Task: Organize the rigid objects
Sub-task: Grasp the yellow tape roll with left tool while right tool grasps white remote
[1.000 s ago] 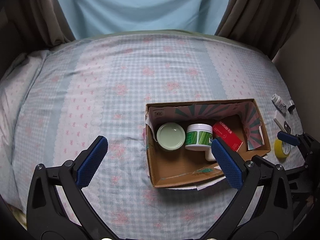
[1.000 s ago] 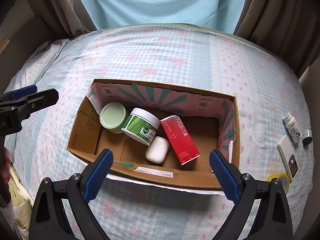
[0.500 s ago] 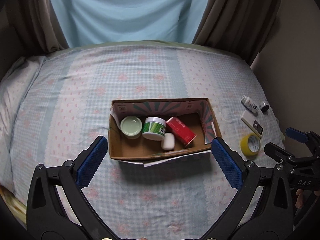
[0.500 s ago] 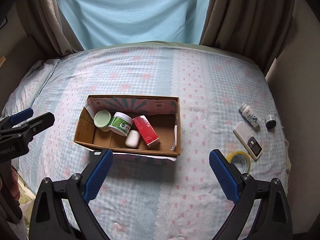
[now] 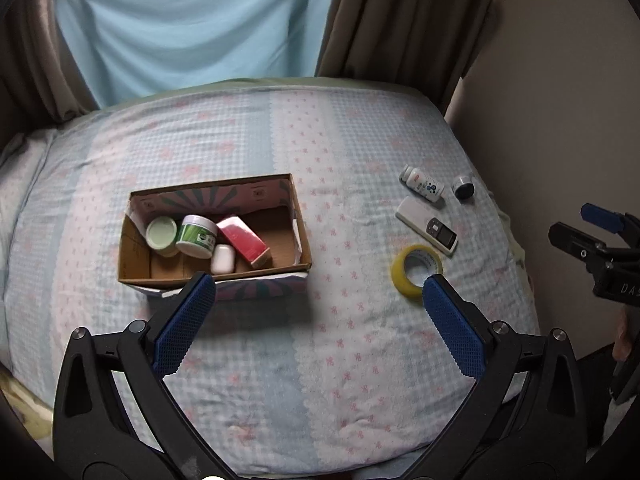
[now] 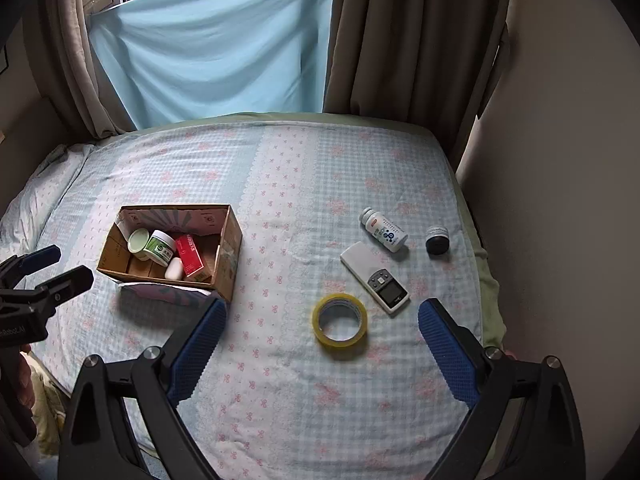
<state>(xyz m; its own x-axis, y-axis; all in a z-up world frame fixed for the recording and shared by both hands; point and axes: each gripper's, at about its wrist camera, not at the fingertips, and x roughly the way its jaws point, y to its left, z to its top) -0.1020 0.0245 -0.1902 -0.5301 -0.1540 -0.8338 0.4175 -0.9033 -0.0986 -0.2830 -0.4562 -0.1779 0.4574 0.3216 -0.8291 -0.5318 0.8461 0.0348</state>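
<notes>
A cardboard box [image 5: 280,190] [image 6: 230,240] sits on the bed at left. It holds a pale green jar [image 5: 161,233], a green-labelled tub [image 5: 197,235], a red carton [image 5: 243,240] and a small white case [image 5: 223,258]. To the right on the sheet lie a yellow tape roll [image 6: 340,320] [image 5: 416,268], a white remote [image 6: 376,277], a white bottle [image 6: 383,229] and a small black jar [image 6: 437,240]. My left gripper [image 5: 314,286] is open and empty, high above the bed. My right gripper [image 6: 322,314] is open and empty, above the tape roll.
The bed [image 6: 280,184] has a blue checked sheet with pink flowers. Brown curtains [image 6: 400,40] and a light blue cloth [image 6: 216,52] hang behind it. A beige wall [image 6: 560,160] runs along the right edge. A pillow [image 6: 28,200] lies at left.
Both grippers have pulled back and up from the box and swung right. The box now looks small at left, and the loose items at right have come into fuller view.
</notes>
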